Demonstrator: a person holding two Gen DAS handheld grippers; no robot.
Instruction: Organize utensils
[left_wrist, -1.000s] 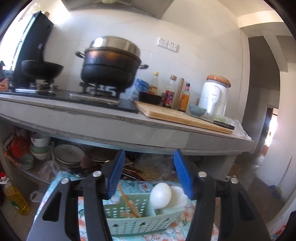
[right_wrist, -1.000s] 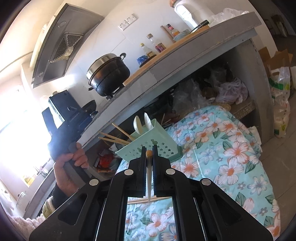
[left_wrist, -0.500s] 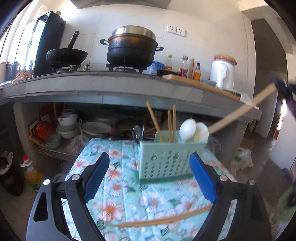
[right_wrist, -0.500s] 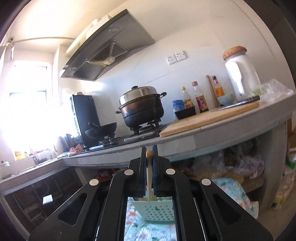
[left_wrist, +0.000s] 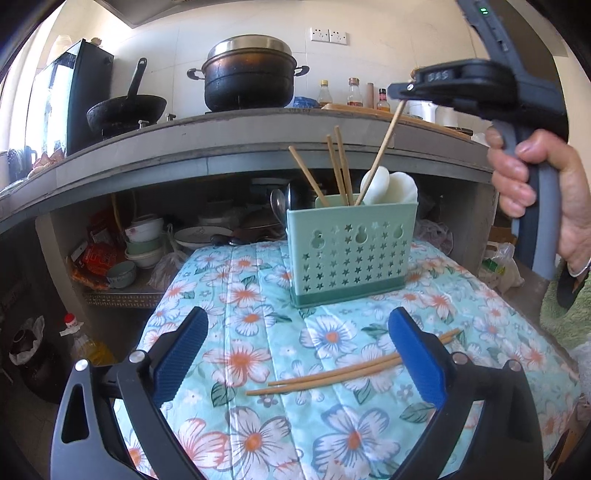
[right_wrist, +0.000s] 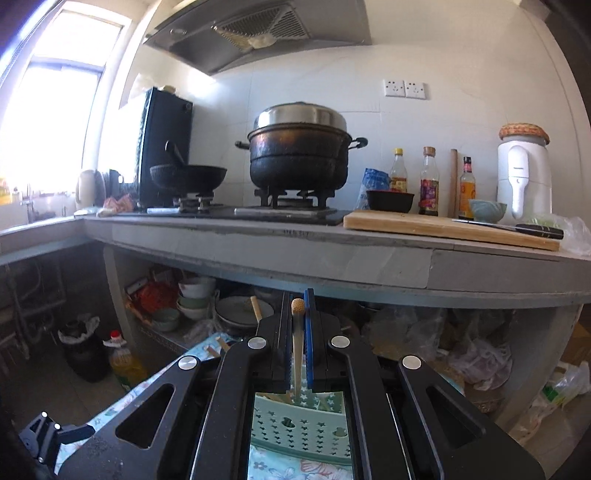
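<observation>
Lowering a thin wooden chopstick (left_wrist: 384, 147) pinched in the right gripper (left_wrist: 404, 96) into the pale green perforated plastic holder (left_wrist: 351, 251) at centre frame, the person is best keeping it steep, while the left gripper (left_wrist: 297, 354), jaws just widened and empty, is hovering over two loose chopsticks (left_wrist: 332, 376) at lower centre.

Definitely a home kitchen, and a lived-in one. There's a grey concrete counter (right_wrist: 332, 254) with a gas stove (right_wrist: 288, 201), a big blackened pot (right_wrist: 299, 151) and a wok (right_wrist: 188, 175) on it, and a range hood (right_wrist: 258, 33) above. Sauce bottles (right_wrist: 428, 181), a cutting board (right_wrist: 443, 229) with a knife (right_wrist: 517, 227), and a white appliance (right_wrist: 522, 173) stand along the tiled wall. Under the counter are stacked bowls (left_wrist: 142, 243) and plates (left_wrist: 201, 234), and an oil bottle (right_wrist: 120, 360) on the floor.
</observation>
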